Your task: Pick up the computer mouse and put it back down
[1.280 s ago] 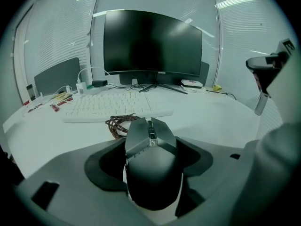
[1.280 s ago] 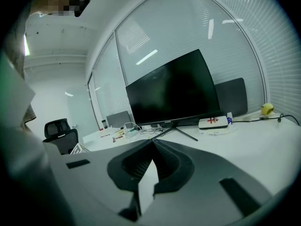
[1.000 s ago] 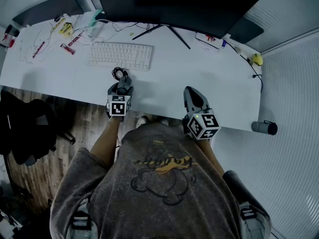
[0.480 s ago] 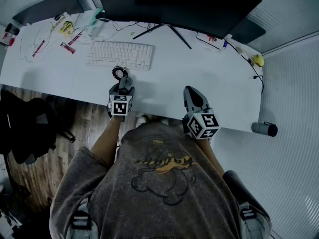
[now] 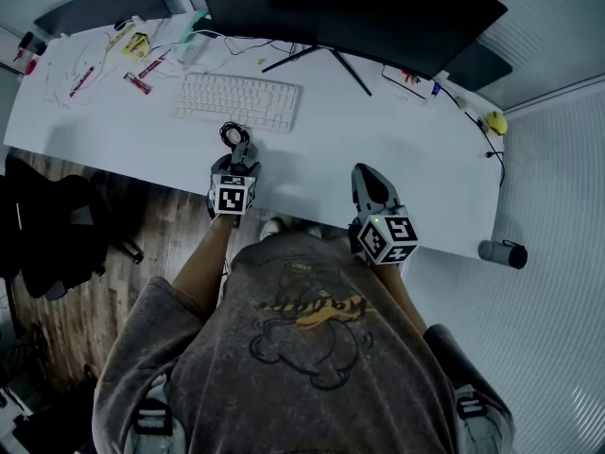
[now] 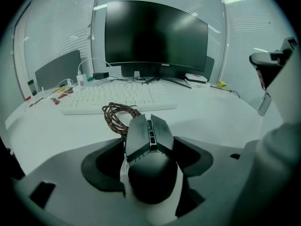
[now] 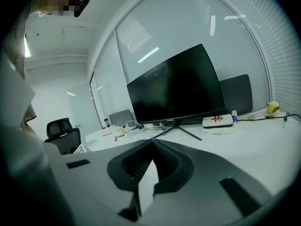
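My white desk [image 5: 425, 173] fills the width of the head view, with the wide dark monitor [image 5: 350, 12] on its splayed stand along the far edge. In front of the monitor, to the left, lies the white keyboard [image 5: 236, 102].

My left gripper [image 5: 240, 151] reaches over the desk's near edge, just on my side of the keyboard. Its jaws are closed in on the computer mouse [image 6: 149, 157], one pad against each flank; the dark mouse sits between them with its buttons and wheel pointing away from me toward the keyboard. I cannot tell whether the mouse rests on the desk or hangs just clear of it.

My right gripper [image 7: 151, 141] sits well apart, over the near edge of the desk farther right. Its jaws are pressed together at the tips with nothing between them, and it tilts up toward the monitor.

The mouse's braided cable [image 6: 117, 114] is coiled in a loose bundle just ahead of the mouse, between it and the keyboard.

A small white box [image 7: 217, 121] lies by the monitor's right end, and a yellow object [image 5: 492, 121] sits beyond it at the desk's far right.
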The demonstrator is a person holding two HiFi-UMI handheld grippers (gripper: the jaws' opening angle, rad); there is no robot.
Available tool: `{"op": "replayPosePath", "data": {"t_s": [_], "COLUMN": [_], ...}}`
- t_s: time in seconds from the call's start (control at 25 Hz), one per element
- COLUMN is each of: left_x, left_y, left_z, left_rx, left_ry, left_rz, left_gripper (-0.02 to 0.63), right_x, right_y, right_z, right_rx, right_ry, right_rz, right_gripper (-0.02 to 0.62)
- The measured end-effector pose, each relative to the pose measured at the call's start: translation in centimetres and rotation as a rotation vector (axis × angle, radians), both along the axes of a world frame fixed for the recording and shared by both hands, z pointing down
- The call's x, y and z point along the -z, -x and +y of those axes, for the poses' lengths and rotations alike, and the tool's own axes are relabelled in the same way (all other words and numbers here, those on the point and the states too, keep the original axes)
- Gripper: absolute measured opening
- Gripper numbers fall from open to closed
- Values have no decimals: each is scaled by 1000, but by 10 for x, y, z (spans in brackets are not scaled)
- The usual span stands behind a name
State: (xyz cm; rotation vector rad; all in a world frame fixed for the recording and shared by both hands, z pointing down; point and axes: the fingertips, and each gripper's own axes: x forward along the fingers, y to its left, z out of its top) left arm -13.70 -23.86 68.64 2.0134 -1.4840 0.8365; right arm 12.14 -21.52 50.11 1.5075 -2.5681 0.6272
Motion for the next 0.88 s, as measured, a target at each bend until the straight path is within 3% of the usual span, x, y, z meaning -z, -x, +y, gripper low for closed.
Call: {"op": "replayPosePath", "data": {"t_s": [0.32,0.88], "left_x": [43,191], "left_y": [1,-1], "left_z": [-3,6], "left_rx": [37,54], "left_ry": [-100,-398], "left_rz": [66,212], "left_gripper": [318,318], "right_x": [0,13], "right_y": [11,37], "right_z": [-3,-1], "right_rx": [39,122], "right_ry": [-5,-45], "right_rz": [-13,-32], "right_gripper": [6,6]}}
